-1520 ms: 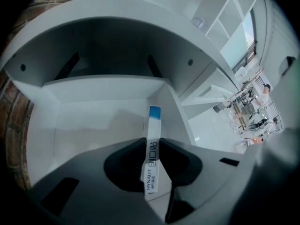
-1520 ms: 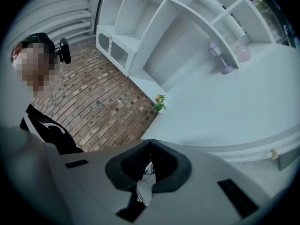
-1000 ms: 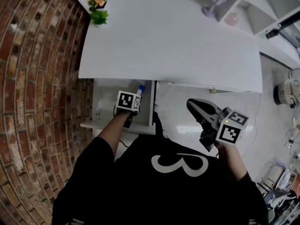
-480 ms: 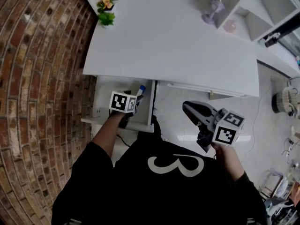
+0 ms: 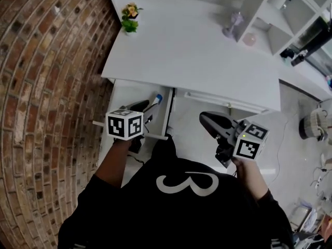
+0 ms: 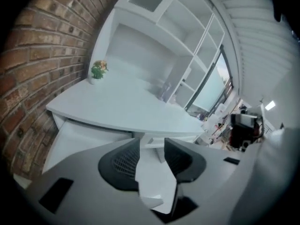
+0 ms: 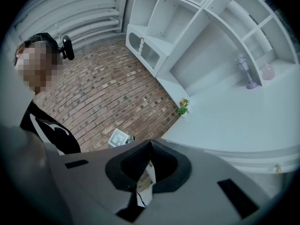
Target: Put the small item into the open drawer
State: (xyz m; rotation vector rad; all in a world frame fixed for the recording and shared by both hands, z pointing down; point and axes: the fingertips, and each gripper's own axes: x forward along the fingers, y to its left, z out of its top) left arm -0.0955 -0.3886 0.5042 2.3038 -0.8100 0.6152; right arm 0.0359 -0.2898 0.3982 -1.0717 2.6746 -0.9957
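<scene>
The small item [image 5: 156, 98], white with a blue end, is seen lying in the open drawer [image 5: 120, 96], against the drawer's right wall and just under the desk [image 5: 192, 51] edge. It is the only thing that can be made out in the drawer. Its place has not changed since a second ago.

The left gripper [image 6: 152, 156] has been drawn back since then. Its marker cube, earlier held above the drawer's inside close by the item, is now seen over the drawer's front edge, nearer the person. Its jaws are closing, a clear gap is left between them, and nothing is held there. Only the desk and the drawer show through the gap. From the head view it cannot be told whether the jaw tips touch the item.

The right gripper [image 7: 149, 149] is held well to the right of the drawer, above the floor, much as before. Its jaws are pressed together with nothing between them.

On the desk a flower pot [image 5: 129, 23] is set at the corner by the brick wall [image 5: 46, 87], and a purple ornament [image 5: 232, 26] beside the shelf unit [image 5: 282, 22]. A pink round thing [image 5: 250, 39] is kept in the unit's lowest compartment.
</scene>
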